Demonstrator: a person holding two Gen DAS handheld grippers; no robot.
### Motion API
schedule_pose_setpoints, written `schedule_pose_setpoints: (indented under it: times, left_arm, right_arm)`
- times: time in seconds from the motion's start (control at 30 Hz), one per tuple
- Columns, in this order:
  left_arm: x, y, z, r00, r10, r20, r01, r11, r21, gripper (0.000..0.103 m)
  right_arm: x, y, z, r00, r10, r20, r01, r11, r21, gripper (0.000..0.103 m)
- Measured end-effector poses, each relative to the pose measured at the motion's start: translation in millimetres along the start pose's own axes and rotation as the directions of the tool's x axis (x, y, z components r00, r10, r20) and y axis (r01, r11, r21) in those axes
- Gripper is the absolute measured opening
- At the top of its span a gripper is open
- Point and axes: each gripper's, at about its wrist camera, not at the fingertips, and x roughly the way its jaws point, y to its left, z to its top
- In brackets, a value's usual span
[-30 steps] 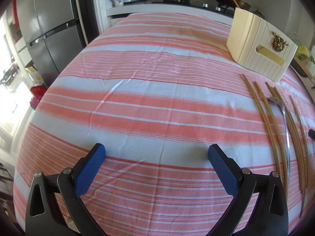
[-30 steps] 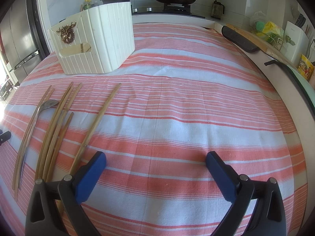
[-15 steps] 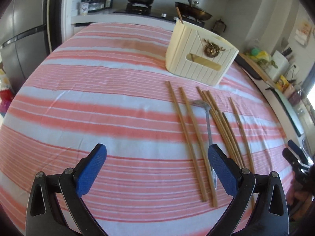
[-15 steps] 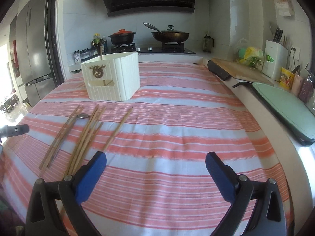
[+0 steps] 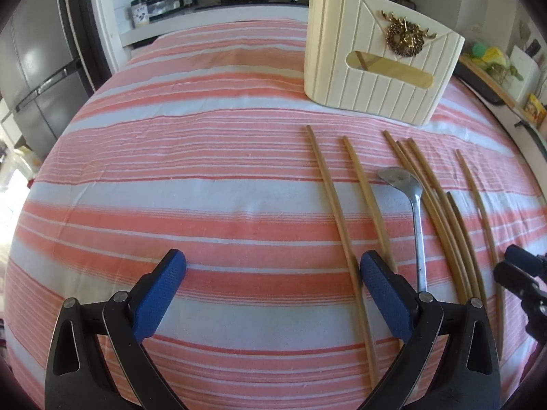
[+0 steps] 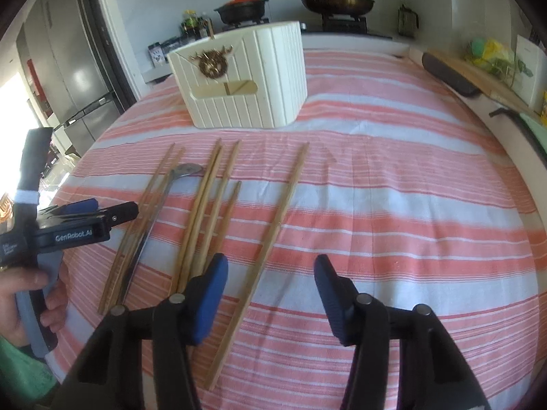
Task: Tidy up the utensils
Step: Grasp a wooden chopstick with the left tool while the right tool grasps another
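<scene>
Currently: right gripper (image 6: 270,285) closing, nothing gripped | lone chopstick (image 6: 270,235) on tabletop (image 6: 393,205), long axis toward holder (image 6: 246,78), between its fingers | left gripper (image 5: 273,290) wide.

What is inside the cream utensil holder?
One wooden stick pokes above the cream utensil holder's rim, and a tan strip shows through its front slot. The walls hide everything else inside.

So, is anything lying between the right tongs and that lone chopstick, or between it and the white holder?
Nothing visible. The closing right tongs already straddle the lone chopstick, not yet pressing it. Only bare striped cloth lies between its far tip and the white holder.
</scene>
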Motion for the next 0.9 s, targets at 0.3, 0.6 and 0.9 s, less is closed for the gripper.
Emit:
schedule_pose_setpoints:
  times: [0.3,0.6,0.9]
  left_arm:
    - [-17.4,-29.6,-10.3,0.997,-0.064,0.039,0.057,0.986,0.160,0.020]
    - [-29.0,-12.0,-25.1,0.997,-0.072,0.018,0.069,0.986,0.151,0.005]
    - [-47.3,22.1,-51.3,0.997,-0.074,0.010,0.073,0.992,0.105,0.005]
  right_arm:
    - [7.8,19.5,1.5,0.989,-0.146,0.007,0.146,0.980,-0.135,0.009]
    - [-13.9,-5.3,-16.2,0.984,-0.178,-0.008,0.176,0.975,-0.136,0.007]
    - [-28.7,-17.4,-33.5,0.982,-0.189,-0.012,0.184,0.969,-0.164,0.007]
